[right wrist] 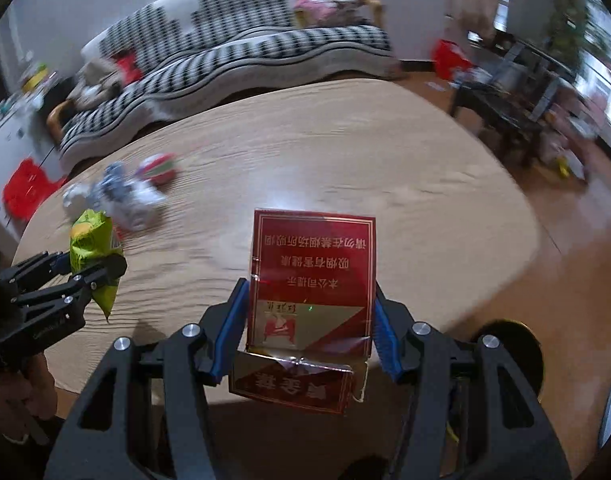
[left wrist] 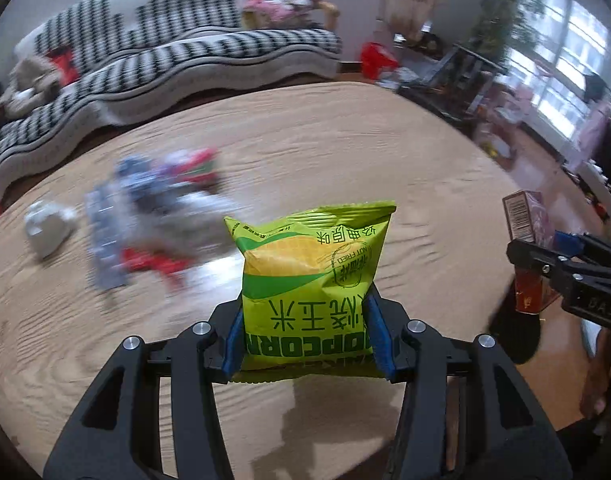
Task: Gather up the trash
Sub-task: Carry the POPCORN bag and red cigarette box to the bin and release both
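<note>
Your left gripper (left wrist: pixel 308 334) clamps the popcorn bag (left wrist: pixel 311 276); your right gripper (right wrist: pixel 310 334) clamps the red pack (right wrist: pixel 312 280). Keep both squeezed; carry them clear of the surface (left wrist: pixel 345 140) and far-left litter (left wrist: pixel 153 216).

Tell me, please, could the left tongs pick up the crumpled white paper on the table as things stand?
Probably not: the left tongs are shut on the green popcorn bag, so they have no free grip. The white paper lies unobstructed on the table.

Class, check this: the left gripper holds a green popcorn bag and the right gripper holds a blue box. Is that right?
Not quite: the box in the right gripper is red, as the right wrist view shows. The left gripper does hold the green popcorn bag.
</note>
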Motion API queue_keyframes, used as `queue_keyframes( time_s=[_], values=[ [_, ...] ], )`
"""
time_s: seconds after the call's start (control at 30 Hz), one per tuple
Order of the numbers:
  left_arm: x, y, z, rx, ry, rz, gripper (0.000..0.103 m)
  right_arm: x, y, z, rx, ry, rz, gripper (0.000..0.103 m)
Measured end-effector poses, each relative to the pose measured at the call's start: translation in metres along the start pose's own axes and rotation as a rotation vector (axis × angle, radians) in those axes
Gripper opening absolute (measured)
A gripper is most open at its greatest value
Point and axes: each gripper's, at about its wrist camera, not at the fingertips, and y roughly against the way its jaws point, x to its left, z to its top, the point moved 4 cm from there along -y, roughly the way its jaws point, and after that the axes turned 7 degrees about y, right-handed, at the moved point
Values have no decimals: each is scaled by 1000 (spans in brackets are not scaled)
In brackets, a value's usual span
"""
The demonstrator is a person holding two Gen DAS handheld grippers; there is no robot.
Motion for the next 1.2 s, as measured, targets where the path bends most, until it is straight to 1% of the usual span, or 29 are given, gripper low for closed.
queue_keyframes(
  time_s=[0.1,0.23,0.33,0.37,0.4,0.47,0.53,0.67,0.73,0.93,1.07,1.2],
  values=[
    [-49,-11,1,7,-47,-60,50,-49,16,-18,-7,-82,-38,56],
    [-115,-25,-9,17,-120,-141,50,-119,39,-49,-10,-206,-100,56],
    [-165,-41,-21,59,-157,-217,50,-165,51,-76,5,-306,-140,56],
    [-182,-47,-26,70,-176,-230,50,-183,54,-86,18,-346,-155,56],
    [-196,-50,-30,77,-193,-238,50,-194,56,-94,29,-368,-168,56],
    [-226,-60,-43,111,-220,-282,50,-220,59,-112,55,-426,-192,56],
    [-250,-68,-54,142,-245,-308,50,-236,60,-125,67,-469,-194,56],
    [-288,-84,-78,187,-293,-344,50,-264,57,-145,97,-535,-203,56],
    [-300,-91,-85,203,-306,-351,50,-267,53,-147,110,-551,-196,56],
    [-319,-112,-91,247,-322,-368,50,-275,51,-150,113,-570,-202,56],
    [-327,-119,-90,256,-325,-388,50,-278,50,-149,112,-579,-201,56],
    [-331,-123,-91,255,-332,-389,50,-279,49,-146,108,-581,-201,56]
  ],
)
